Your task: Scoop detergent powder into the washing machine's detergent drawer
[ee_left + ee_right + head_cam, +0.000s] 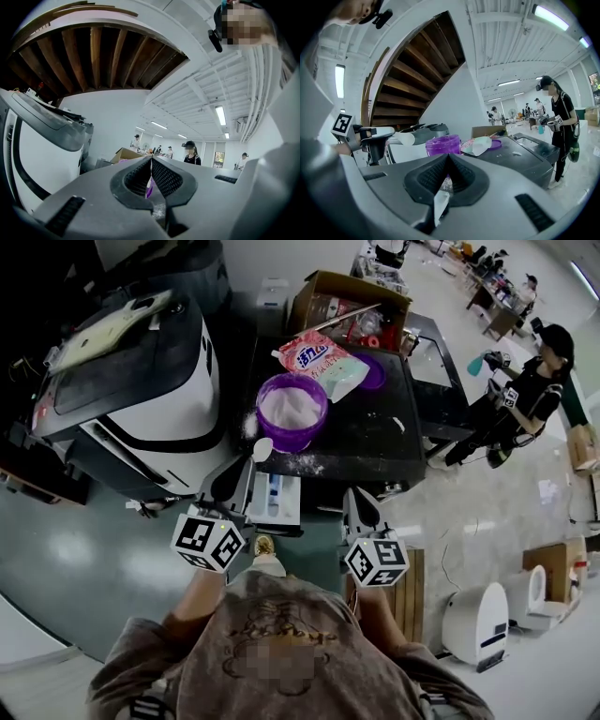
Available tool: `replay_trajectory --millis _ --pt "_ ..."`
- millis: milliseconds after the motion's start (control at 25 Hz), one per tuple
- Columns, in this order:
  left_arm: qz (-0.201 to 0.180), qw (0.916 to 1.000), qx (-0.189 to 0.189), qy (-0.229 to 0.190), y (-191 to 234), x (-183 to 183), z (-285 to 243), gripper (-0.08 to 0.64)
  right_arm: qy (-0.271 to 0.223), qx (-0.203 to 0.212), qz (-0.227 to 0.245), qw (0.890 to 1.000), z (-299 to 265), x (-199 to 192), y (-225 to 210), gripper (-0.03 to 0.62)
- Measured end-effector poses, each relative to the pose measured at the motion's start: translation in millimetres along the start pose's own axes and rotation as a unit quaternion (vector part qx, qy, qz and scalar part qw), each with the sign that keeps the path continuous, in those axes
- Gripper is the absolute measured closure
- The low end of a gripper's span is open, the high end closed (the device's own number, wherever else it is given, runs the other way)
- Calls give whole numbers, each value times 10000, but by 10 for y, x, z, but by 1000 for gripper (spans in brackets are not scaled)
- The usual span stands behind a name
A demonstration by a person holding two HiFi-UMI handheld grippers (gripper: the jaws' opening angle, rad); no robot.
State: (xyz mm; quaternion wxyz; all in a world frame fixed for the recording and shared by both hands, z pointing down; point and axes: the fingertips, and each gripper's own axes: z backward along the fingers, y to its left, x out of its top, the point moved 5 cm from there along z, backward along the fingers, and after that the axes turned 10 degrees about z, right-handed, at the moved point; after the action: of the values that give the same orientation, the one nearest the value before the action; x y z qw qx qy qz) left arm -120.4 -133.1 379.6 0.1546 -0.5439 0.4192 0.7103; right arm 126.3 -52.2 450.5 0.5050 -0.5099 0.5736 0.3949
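The washing machine (141, 381) stands at the left, and its white detergent drawer (278, 501) is pulled out just below the black table (375, 442). A purple tub of white powder (292, 411) sits on the table, with a pink detergent bag (323, 362) behind it. My left gripper (247, 468) is shut on the handle of a white scoop (262, 448), whose bowl hovers at the table's near edge between tub and drawer. The right gripper view shows scoop (405, 138) and tub (443, 145). My right gripper (355, 500) is shut with nothing in it, right of the drawer.
A purple lid (372, 371) and spilled powder (300, 463) lie on the table. An open cardboard box (352, 310) stands behind it. A person (525, 399) holding grippers stands at the right. A wooden stand (409, 592) and a white appliance (478, 620) are on the floor.
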Motion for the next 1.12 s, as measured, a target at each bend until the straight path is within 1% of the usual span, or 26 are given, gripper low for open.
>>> replay_trajectory --millis 400,720,920,1120 --pt "-20 9995 -310 99 361 197 -621 537 -78 -227 -14 9997 -574 157 -105 592" --pt "115 9969 -724 283 567 255 -1009 537 -68 -562 -37 9984 -822 230 -148 592" --pt "8 9954 -841 468 570 274 -1186 537 -45 -651 -67 9978 -894 259 -201 592" --pt "-148 9934 -920 662 554 290 -1359 537 -31 -560 -53 9984 -967 279 -264 592"
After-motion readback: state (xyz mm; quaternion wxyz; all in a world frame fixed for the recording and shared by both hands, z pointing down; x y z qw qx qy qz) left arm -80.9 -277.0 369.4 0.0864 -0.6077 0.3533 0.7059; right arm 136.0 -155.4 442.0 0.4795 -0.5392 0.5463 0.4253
